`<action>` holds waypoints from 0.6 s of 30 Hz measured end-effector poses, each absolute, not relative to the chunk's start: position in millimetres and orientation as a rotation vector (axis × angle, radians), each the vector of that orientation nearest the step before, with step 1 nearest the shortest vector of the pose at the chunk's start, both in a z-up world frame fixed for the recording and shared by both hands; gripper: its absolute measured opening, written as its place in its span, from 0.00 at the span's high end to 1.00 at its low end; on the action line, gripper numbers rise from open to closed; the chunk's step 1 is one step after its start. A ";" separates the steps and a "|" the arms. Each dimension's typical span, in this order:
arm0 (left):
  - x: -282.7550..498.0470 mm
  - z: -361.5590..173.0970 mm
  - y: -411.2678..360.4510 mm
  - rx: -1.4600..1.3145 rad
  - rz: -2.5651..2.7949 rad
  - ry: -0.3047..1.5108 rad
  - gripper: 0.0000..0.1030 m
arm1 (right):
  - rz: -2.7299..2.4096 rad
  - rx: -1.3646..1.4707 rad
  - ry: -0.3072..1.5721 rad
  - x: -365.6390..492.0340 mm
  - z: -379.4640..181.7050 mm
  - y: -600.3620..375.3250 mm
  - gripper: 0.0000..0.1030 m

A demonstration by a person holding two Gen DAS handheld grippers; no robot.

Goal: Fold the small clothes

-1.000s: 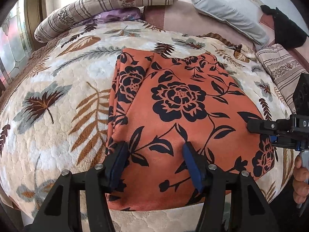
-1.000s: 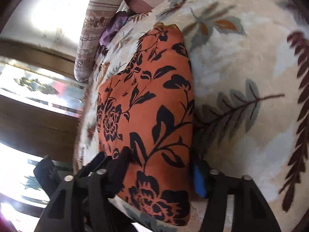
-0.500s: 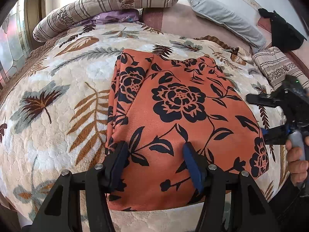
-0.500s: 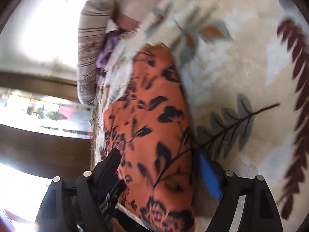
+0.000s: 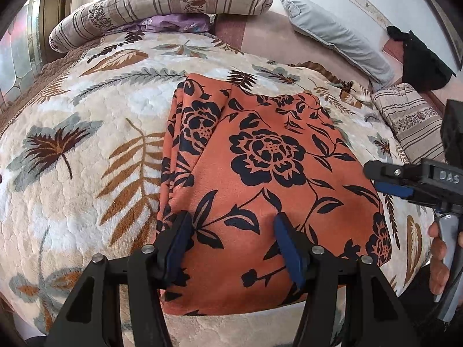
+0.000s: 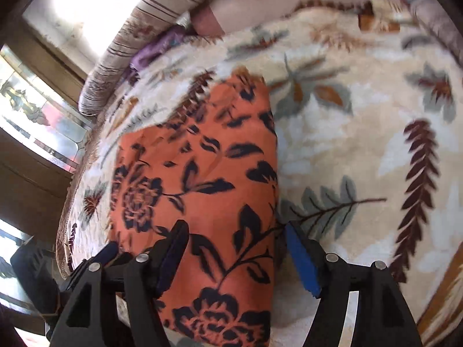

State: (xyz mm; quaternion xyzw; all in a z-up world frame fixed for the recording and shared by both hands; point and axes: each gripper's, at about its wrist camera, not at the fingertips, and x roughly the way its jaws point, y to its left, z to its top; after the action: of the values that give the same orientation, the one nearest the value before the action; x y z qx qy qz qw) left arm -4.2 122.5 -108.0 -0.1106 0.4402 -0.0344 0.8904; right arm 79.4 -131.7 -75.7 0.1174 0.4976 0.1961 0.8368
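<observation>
An orange garment with a black flower print (image 5: 260, 179) lies flat and folded on the bed, a narrower folded strip along its left side. My left gripper (image 5: 231, 237) is open, its fingers spread over the garment's near edge. My right gripper (image 6: 234, 248) is open over the garment's right side (image 6: 202, 190), one finger above the cloth, the other above the blanket beside it. The right gripper also shows in the left wrist view (image 5: 405, 185) at the garment's right edge, a hand on its handle.
The bed is covered by a cream leaf-print blanket (image 5: 72, 150). A striped bolster (image 5: 162, 3), a purple cloth (image 5: 170, 24), a grey pillow (image 5: 332, 31), a black item (image 5: 422, 60) and a striped cushion (image 5: 411, 118) lie along the far side. A window (image 6: 29, 110) is at the left.
The right gripper swung and shifted over the garment's right side, its view now pointing further up the bed. The left gripper stayed in place and open.
</observation>
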 end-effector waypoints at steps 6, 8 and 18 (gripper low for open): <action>-4.1 -107.4 123.2 -0.234 -0.080 0.913 0.41 | 0.572 0.254 0.984 67.3 -62.1 -91.9 0.21; -9.0 -101.5 128.9 -0.285 -0.092 0.906 0.41 | 0.600 0.265 1.121 76.6 -96.5 -79.9 0.19; -25.7 -122.6 193.8 -0.620 -0.013 1.026 0.61 | 0.608 0.260 1.073 77.0 -92.7 -74.2 0.08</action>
State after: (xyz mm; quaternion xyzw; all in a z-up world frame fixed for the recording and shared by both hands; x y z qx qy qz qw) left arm -25.7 193.8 -122.6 -0.2919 0.4829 -0.0062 0.8256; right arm 77.0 -74.2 -92.7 0.1214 0.5017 0.2844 0.8079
